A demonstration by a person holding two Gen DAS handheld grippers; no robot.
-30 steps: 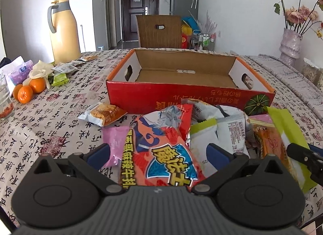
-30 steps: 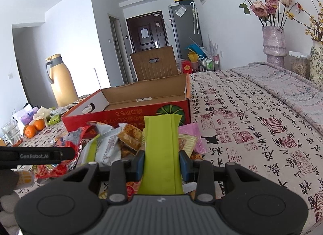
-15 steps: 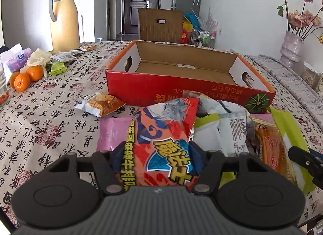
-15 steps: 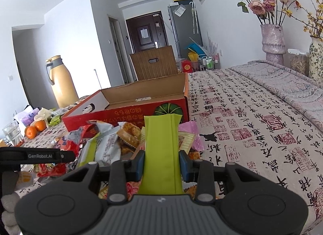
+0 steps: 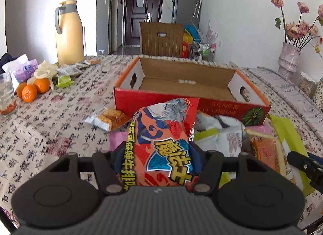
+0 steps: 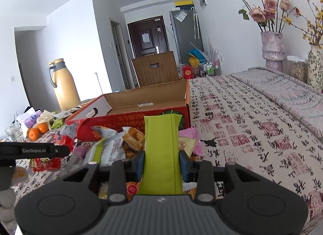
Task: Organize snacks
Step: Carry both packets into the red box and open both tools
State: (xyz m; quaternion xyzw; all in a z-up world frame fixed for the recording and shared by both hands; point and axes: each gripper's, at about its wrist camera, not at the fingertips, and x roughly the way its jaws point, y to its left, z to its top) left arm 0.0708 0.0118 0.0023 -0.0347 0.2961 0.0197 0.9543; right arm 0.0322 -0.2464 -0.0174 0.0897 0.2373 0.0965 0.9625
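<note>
Right claw tight on green snack packet, red cardboard box beyond.

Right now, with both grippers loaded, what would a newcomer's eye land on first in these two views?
First, the bright orange-red snack bag with yellow lettering clamped in the left gripper, and the long lime-green wrapper pinched in the right gripper. Just behind them sits the empty red cardboard box, with a heap of mixed snack packets against its near wall.
</note>
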